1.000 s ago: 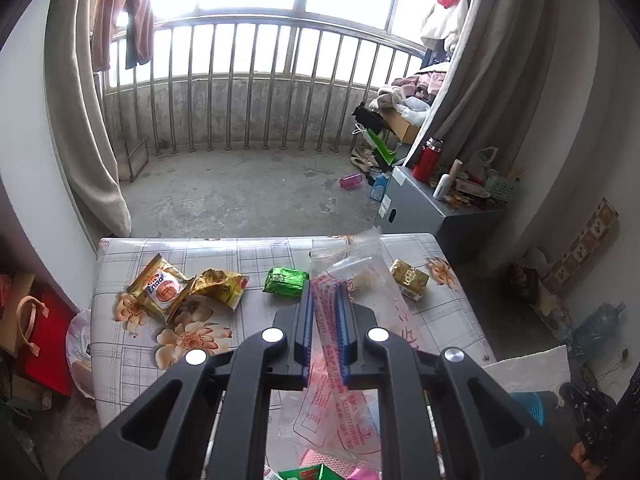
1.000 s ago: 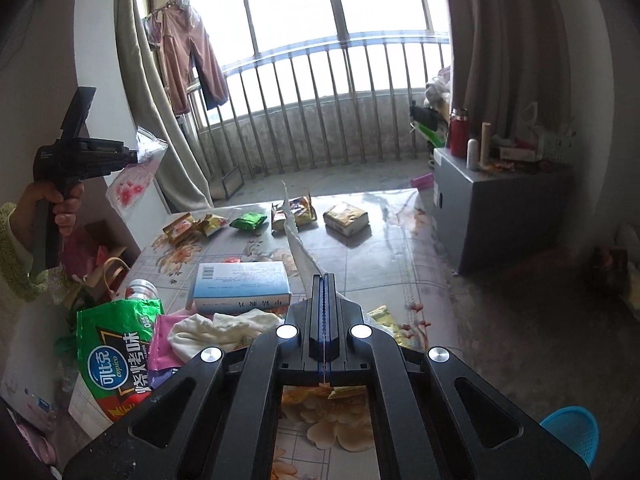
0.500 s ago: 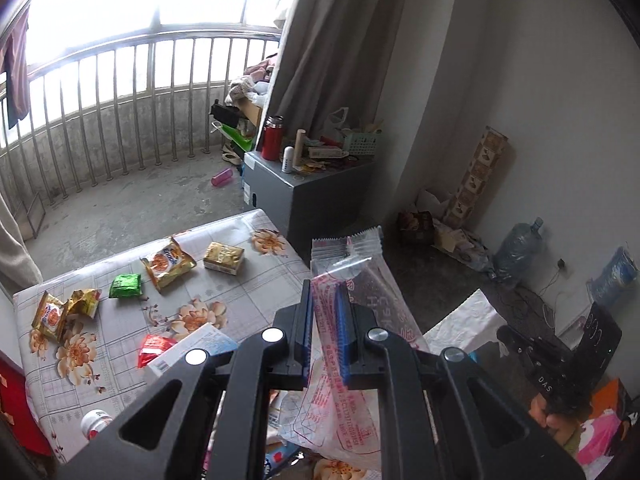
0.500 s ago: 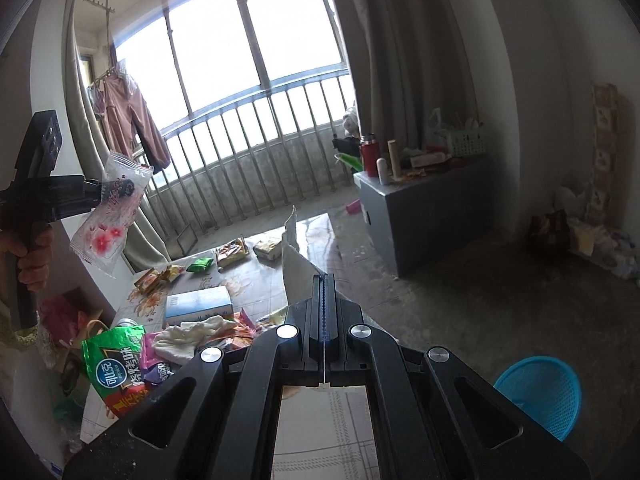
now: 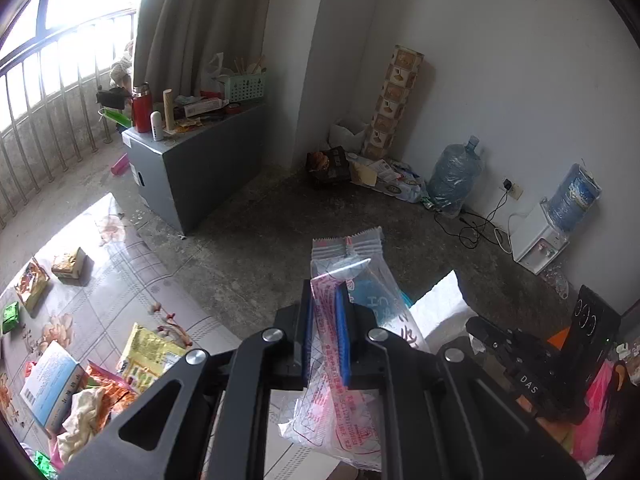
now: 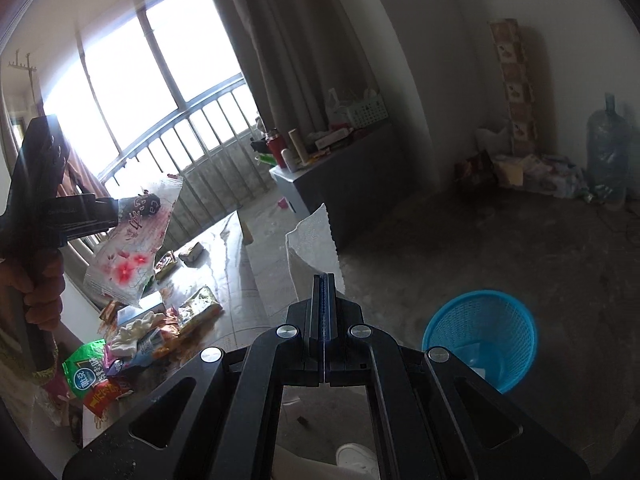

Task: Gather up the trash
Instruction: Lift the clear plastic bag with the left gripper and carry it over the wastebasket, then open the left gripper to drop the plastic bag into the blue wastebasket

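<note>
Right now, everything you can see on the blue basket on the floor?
The blue basket is a round, open-topped bin of bright blue plastic mesh, narrowing toward the base. It stands upright on the bare concrete floor, off the table, just right of the right gripper, which is shut on a white paper sheet. A pale scrap seems to lie inside. Nothing touches its rim.

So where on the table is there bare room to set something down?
Bare tablecloth lies between the small boxed snack and the yellow packet. The near corner is crowded around the blue-white box and crumpled cloth.
</note>
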Tool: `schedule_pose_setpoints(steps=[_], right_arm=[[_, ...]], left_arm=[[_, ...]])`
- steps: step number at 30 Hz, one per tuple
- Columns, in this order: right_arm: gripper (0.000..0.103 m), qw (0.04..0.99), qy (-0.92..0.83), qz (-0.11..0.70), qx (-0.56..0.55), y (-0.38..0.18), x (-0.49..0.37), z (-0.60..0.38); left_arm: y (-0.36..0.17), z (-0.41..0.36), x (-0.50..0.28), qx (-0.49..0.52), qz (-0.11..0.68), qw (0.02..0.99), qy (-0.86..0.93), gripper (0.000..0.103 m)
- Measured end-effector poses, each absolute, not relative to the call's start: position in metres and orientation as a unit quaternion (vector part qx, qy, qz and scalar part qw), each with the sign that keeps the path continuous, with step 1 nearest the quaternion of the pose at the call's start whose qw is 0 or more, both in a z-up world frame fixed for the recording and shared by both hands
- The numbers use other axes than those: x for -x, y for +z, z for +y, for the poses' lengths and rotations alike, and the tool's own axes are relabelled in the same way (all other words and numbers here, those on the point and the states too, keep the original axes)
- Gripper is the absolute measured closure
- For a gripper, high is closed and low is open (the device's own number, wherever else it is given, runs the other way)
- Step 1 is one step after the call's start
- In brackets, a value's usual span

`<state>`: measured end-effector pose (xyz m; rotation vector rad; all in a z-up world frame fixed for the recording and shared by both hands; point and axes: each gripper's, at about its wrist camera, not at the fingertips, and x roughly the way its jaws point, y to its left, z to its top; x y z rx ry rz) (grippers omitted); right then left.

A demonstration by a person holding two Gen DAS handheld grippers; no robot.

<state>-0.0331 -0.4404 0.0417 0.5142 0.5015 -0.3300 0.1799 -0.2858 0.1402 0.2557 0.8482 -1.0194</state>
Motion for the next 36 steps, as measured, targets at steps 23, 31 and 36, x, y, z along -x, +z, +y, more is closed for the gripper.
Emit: schedule_pose_setpoints(steps=[23, 31, 36], right_arm=[[0.103, 0.836, -0.262, 0.327, -0.353, -0.085, 0.038, -0.564], [0.103, 0.788, -0.280, 0.366, -0.408, -0.153, 0.034, -0.606], [0.077, 0.758, -0.300, 0.382, -0.435, -0.193, 0.036, -0.620]], left_arm=[[-0.075, -0.507, -0.161, -0.119, 0.547, 0.669, -0.490, 0.092], [-0.140, -0.558, -0.149, -0.122, 0.584, 0.641, -0.483, 0.075], [-0.155, -0.566, -0.147, -0.114, 0.598, 0.644, -0.463, 0.050]])
